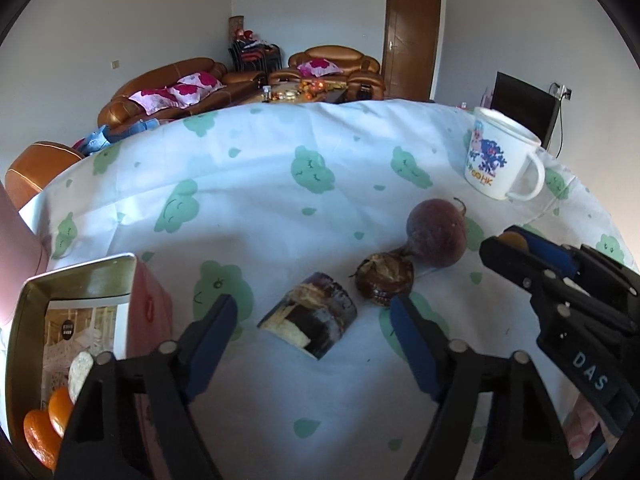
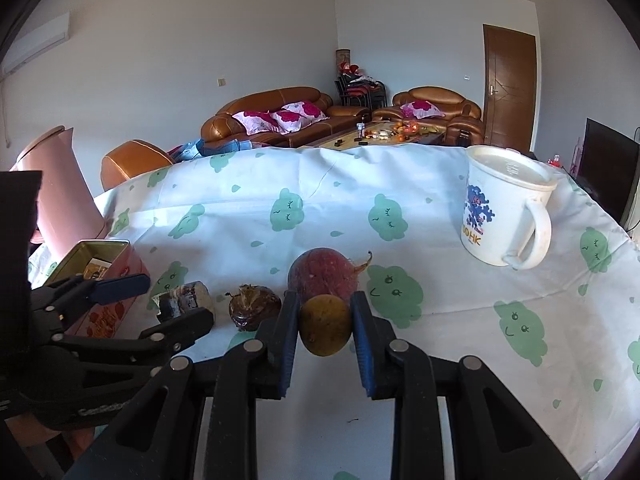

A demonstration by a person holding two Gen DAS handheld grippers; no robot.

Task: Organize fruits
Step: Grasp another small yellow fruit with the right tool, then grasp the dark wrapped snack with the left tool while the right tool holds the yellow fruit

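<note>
The right tool [image 2: 325, 326] grips a yellow-brown fruit [image 2: 325, 325], a clench only its own camera shows clearly. The left tool [image 1: 312, 316], released, hovers over a dark fruit piece [image 1: 308, 320]; oranges [image 1: 44, 428] sit in the tin [image 1: 76, 272] at eight o'clock.

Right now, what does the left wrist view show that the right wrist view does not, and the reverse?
Only the left wrist view: the oranges lying inside the open tin box, and the left tongs with nothing between their pads.

Only the right wrist view: the whole yellow-brown fruit, with the right tongs shut on it, and the pink bin standing behind the box.

Both: the round reddish fruit, the dark dried fruit, the brown cut piece, the white mug and the green-patterned cloth.
</note>
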